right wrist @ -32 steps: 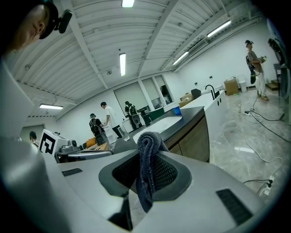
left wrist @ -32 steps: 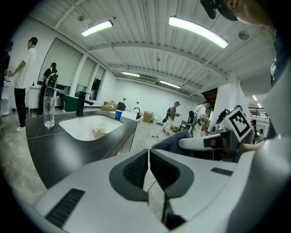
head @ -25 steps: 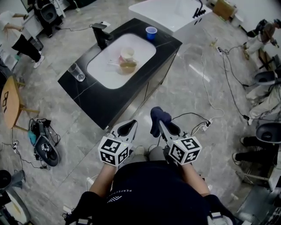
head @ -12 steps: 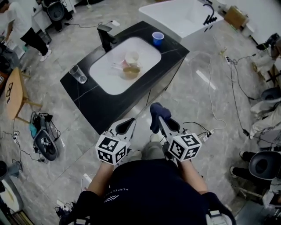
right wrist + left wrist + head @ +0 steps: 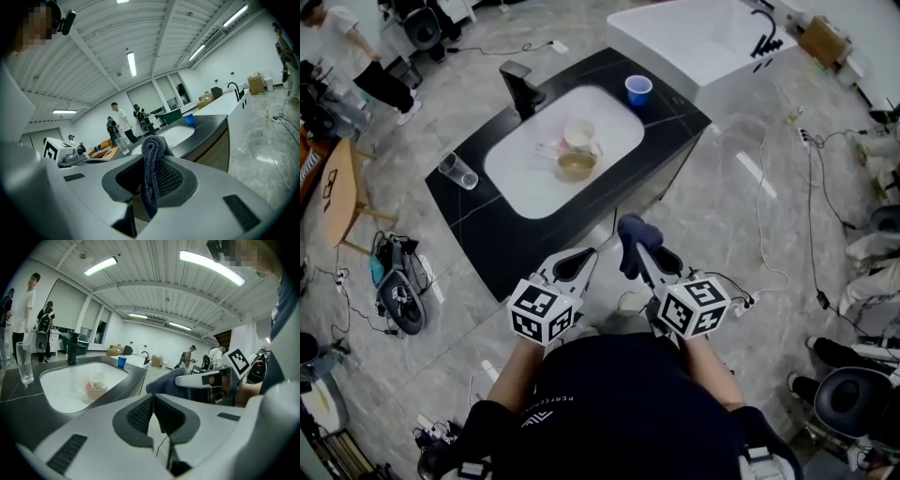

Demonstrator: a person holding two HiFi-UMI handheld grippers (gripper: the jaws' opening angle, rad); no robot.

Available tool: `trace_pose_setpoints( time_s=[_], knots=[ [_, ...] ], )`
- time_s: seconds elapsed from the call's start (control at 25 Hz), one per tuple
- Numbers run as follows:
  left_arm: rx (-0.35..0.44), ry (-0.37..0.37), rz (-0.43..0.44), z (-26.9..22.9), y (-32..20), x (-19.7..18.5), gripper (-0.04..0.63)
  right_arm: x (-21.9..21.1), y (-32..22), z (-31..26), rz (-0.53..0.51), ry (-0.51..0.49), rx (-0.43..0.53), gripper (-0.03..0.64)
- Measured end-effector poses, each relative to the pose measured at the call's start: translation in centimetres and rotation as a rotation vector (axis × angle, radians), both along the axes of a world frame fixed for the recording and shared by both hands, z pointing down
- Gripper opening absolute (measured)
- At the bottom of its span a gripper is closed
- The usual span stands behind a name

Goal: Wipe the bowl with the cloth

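A brown bowl [image 5: 576, 166] lies in the white sink [image 5: 525, 183] of a black counter, beside a white cup [image 5: 578, 134]; the left gripper view shows the cup [image 5: 96, 379] too. My right gripper [image 5: 630, 246] is shut on a dark blue cloth [image 5: 636, 236], which bunches up between its jaws [image 5: 151, 154]. My left gripper [image 5: 589, 255] is shut with nothing in it [image 5: 154, 401]. Both grippers are held close to my body, well short of the counter's near edge, above the floor.
A black faucet [image 5: 519, 86] stands at the sink's far end. A clear glass [image 5: 457, 170] and a blue cup [image 5: 638, 90] stand on the counter [image 5: 506, 248]. A white basin unit [image 5: 712, 37] is beyond. Cables, bags and chairs lie around the floor. People stand at the upper left.
The counter has come nearer in the head view and shifted a little. Both grippers keep the same pose, the cloth still in the right one.
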State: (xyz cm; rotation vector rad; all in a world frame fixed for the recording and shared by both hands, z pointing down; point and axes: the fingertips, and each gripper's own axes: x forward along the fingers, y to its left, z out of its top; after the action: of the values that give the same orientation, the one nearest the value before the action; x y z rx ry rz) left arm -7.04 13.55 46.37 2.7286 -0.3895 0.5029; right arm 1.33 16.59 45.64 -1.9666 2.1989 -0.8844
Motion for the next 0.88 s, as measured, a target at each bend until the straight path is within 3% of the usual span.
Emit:
trace_pose_setpoints(
  time_s=[0.6,0.88],
  knots=[
    [0.029,0.025,-0.072,-0.6,-2.9,6.1,0.016,5.3,-3.2,0.2,-0.102,-0.011,0.013,0.081],
    [0.039,-0.002,-0.147,-0.5,-4.3,5.6,0.017,5.9,-4.6,0.3,-0.132,-0.046,0.017,0.082]
  ],
)
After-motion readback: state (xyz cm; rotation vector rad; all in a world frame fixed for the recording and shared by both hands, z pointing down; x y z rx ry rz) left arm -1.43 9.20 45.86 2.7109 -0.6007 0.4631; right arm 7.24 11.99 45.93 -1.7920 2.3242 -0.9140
